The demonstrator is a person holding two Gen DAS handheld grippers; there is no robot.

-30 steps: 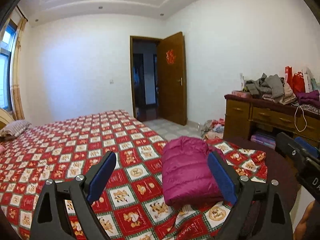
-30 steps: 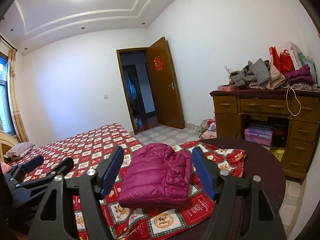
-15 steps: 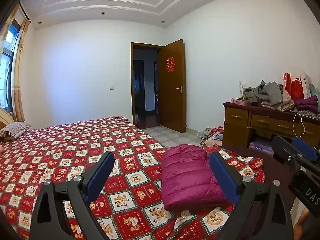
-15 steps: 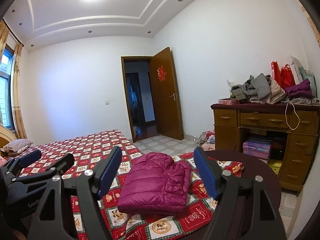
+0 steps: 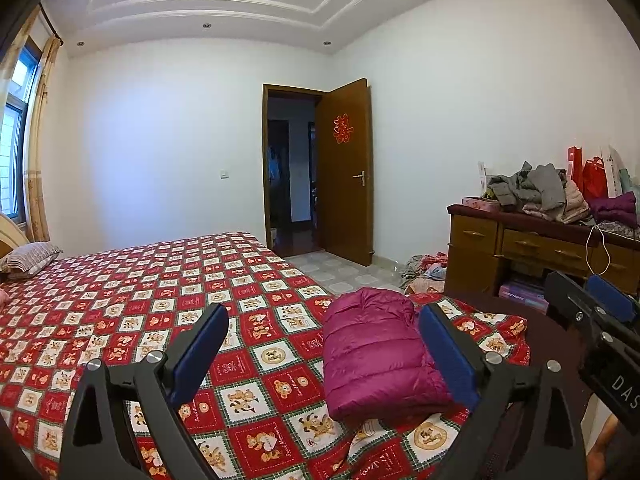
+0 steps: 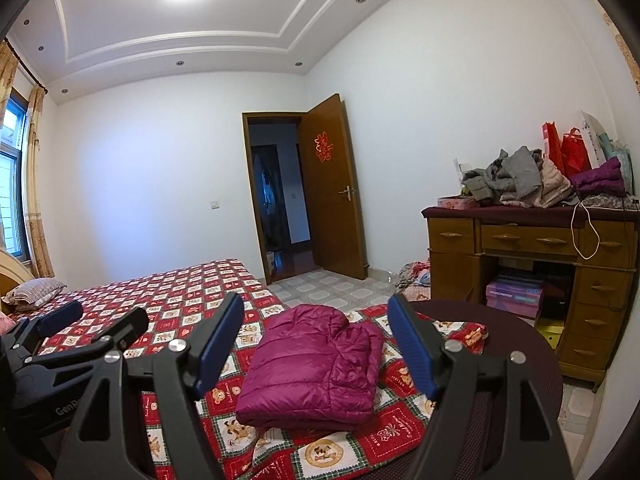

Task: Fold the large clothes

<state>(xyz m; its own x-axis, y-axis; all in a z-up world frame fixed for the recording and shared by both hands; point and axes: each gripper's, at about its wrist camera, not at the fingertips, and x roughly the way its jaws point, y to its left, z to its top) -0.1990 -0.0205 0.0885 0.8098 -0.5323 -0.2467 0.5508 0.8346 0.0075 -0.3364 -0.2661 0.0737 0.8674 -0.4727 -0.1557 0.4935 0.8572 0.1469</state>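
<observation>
A magenta puffer jacket lies folded in a compact bundle on the red patterned bedspread near the bed's foot corner; it also shows in the right wrist view. My left gripper is open and empty, held above and short of the jacket. My right gripper is open and empty, also held back from the jacket. The right gripper shows at the right edge of the left wrist view; the left gripper shows at the left edge of the right wrist view.
A wooden dresser piled with clothes and bags stands at right. More clothes lie on the floor by it. A dark round mat covers the bed corner. An open door is ahead; a pillow lies far left.
Both grippers have lifted and tilted upward, away from the folded jacket; more ceiling shows now. Both stay open and empty. The jacket has not moved.
</observation>
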